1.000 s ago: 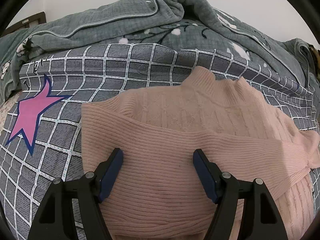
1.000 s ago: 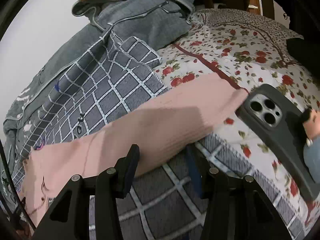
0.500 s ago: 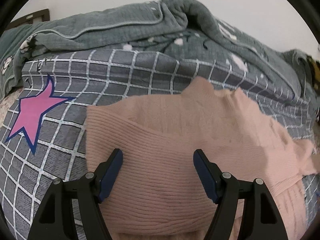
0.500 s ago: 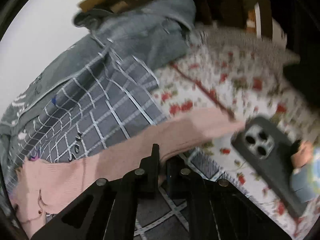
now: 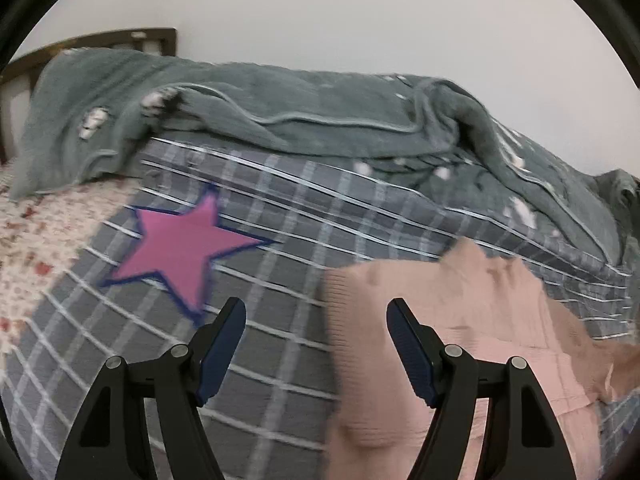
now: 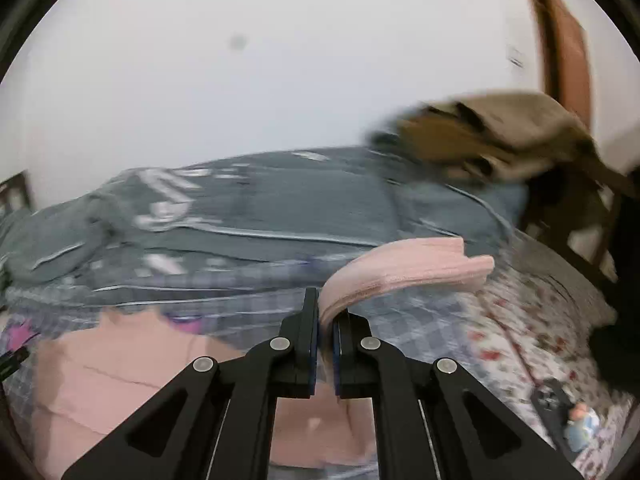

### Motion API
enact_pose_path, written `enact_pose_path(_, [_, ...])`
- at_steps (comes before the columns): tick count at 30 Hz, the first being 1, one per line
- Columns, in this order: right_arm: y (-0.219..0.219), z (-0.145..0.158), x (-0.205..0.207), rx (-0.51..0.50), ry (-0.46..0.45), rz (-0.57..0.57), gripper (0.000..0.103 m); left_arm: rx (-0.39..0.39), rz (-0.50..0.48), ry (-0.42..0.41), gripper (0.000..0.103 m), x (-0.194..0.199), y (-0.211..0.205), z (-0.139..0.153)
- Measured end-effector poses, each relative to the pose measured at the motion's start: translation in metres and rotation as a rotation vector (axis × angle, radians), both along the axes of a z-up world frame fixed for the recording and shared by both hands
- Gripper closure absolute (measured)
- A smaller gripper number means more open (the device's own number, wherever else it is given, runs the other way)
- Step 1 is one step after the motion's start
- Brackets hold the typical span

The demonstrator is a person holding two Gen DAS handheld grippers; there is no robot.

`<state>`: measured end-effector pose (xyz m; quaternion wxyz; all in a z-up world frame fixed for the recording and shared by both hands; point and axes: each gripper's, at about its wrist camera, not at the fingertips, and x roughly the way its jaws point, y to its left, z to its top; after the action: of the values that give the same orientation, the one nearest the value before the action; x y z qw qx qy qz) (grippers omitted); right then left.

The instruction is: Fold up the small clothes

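A pink ribbed sweater (image 5: 448, 320) lies on a grey checked blanket (image 5: 304, 208) on the bed. My left gripper (image 5: 316, 320) is open and empty, with the sweater's left edge under its right finger. My right gripper (image 6: 326, 316) is shut on the sweater's sleeve (image 6: 404, 272), lifted above the bed with the cuff sticking out to the right. The sweater's body (image 6: 128, 376) lies below it.
A pink star (image 5: 180, 248) marks the checked blanket. A grey-green quilt (image 5: 280, 120) is bunched along the back by the wall. A floral sheet (image 6: 532, 320) lies to the right, with a phone (image 6: 554, 400) and a small figure (image 6: 580, 428) on it. A brown cloth (image 6: 492, 136) hangs on a chair.
My right gripper closed on the sleeve and lifted it up off the bed. My left gripper stayed open and shifted left, off the sweater's middle to its left edge.
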<state>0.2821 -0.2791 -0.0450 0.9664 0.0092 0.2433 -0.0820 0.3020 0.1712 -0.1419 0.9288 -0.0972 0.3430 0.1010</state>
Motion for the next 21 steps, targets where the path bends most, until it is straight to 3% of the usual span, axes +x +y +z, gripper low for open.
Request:
enact_pose_path(4, [0.082,-0.010,0.017,0.034,0.027,0.152,0.097,0.078,0.077,0.015,0.032,-0.011,0.028,-0.001])
enact_pose_path(8, [0.184,-0.050,0.038,0.054,0.136,0.361,0.097,0.047,0.125,0.034,0.032,-0.020,0.057,-0.004])
enact_pose_path(14, [0.276,-0.120,0.051,0.054,0.329,0.553,0.094,0.031,0.155,0.047,0.032,-0.029,0.078,-0.006])
enact_pose_path(16, [0.288,-0.134,0.052,0.067,0.394,0.613,0.076,0.035,0.144,0.048,0.032,-0.029,0.077,-0.007])
enact_pose_path(17, [0.291,-0.135,0.050,0.081,0.403,0.632,0.071,0.040,0.136,0.050,0.032,-0.029,0.075,-0.007])
enact_pose_path(19, [0.285,-0.132,0.044,0.111,0.393,0.645,0.050,0.032,0.112,0.049,0.032,-0.028,0.071,-0.006])
enact_pose_path(21, [0.269,-0.122,0.036,0.146,0.356,0.647,0.049,-0.012,0.060,0.040,0.032,-0.027,0.066,-0.005])
